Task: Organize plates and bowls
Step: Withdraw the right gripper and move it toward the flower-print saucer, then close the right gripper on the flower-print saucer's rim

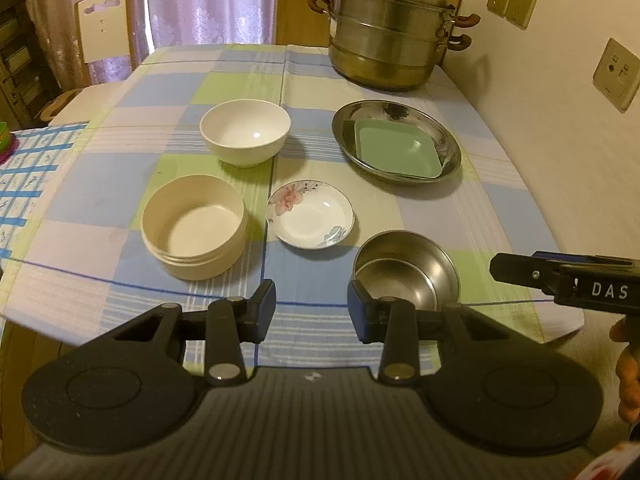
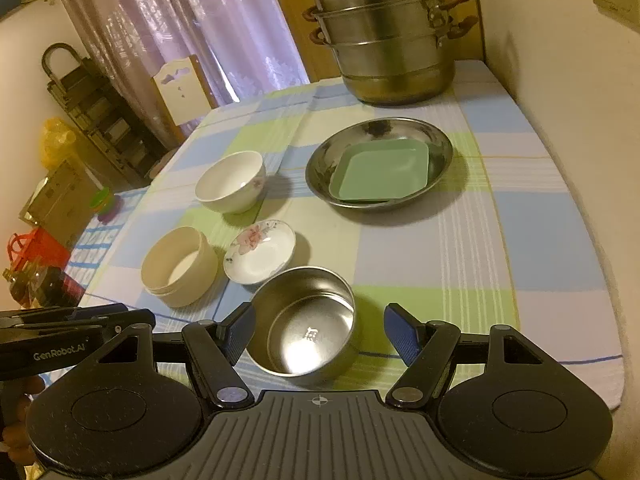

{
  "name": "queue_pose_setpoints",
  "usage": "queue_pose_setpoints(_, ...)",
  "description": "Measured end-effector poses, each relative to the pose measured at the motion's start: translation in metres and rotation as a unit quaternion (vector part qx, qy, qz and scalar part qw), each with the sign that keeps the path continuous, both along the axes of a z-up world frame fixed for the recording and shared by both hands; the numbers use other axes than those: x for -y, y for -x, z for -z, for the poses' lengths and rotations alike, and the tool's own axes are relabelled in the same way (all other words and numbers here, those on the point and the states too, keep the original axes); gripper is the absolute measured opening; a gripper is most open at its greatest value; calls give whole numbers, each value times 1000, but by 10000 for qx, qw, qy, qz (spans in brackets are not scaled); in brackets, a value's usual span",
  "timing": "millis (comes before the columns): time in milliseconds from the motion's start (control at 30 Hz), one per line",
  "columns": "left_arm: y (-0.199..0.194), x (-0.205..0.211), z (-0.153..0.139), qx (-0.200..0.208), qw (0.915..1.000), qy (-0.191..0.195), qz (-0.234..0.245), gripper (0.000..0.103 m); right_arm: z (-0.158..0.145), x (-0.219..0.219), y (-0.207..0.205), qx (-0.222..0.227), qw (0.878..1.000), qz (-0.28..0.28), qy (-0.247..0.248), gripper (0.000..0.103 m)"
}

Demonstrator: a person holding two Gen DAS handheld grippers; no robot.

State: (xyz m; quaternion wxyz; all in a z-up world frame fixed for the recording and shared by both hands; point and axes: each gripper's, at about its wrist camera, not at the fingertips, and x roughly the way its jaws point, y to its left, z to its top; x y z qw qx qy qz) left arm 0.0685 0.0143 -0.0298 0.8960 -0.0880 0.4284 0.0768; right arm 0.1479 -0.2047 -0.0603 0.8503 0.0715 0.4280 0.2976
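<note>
On the checked tablecloth stand a white bowl (image 1: 245, 131) (image 2: 231, 181), a cream round bowl (image 1: 193, 226) (image 2: 179, 266), a small flowered dish (image 1: 310, 213) (image 2: 259, 251), a steel bowl (image 1: 407, 274) (image 2: 303, 322), and a steel plate (image 1: 348, 124) (image 2: 320, 160) holding a green square plate (image 1: 395, 147) (image 2: 381, 170). My left gripper (image 1: 312, 310) is open and empty, above the near table edge, left of the steel bowl. My right gripper (image 2: 320, 334) is open, its fingers on either side of the steel bowl, apart from it. It also shows in the left wrist view (image 1: 560, 276).
A large steel steamer pot (image 1: 390, 26) (image 2: 384, 36) stands at the table's far end by the wall. A chair (image 1: 105, 28) and curtains are beyond the far left edge. Clutter and a rack (image 2: 96, 116) sit left of the table.
</note>
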Motion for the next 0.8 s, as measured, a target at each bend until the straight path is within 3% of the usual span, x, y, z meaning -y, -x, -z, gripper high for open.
queue_pose_setpoints(567,-70,-30,32,-67,9990,53,432,27,22,-48,-48,17,9998,-189,39,42)
queue_pose_setpoints(800,-105,-46,41,-99,9972,29,739,22,37,-74,-73,-91,9995,-310,64,36)
